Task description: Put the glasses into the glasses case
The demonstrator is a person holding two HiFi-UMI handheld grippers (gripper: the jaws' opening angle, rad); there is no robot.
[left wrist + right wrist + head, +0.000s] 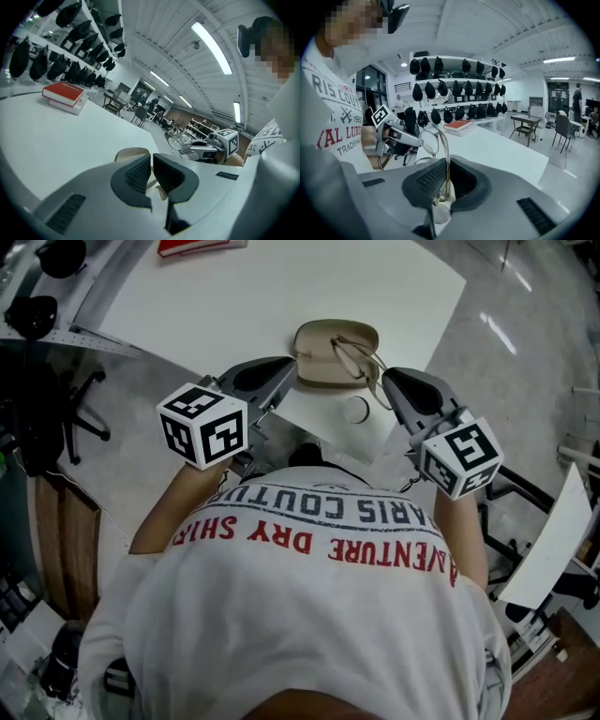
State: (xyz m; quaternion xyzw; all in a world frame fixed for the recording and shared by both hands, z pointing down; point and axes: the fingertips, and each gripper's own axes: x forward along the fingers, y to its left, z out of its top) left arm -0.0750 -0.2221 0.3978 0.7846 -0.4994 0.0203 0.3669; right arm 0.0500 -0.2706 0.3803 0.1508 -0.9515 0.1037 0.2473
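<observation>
Head view: left gripper closed on the left end of an open, beige, oval glasses case lying on a white table. Right gripper at the case's right end, clamped on thin wire-framed glasses with clear round lenses. Glasses held over the open case, between the two grippers, tilted, with the lenses towards the left gripper. Whether touching the case lining or just above it, not discernible. Flat red book well beyond both grippers, at the far table edge. White printed T-shirt directly behind the grippers.

Left gripper view: ribbed dark jaws of the left gripper almost together, a thin beige edge of the case pinched between them. Glasses just beyond and to the right of the jaws. Red book far off to the left.

Right gripper view: jaws of the right gripper pressed on one slim metal temple arm, rising upright from between the pads. Round lens just ahead, left of the jaws. Red book well beyond.
</observation>
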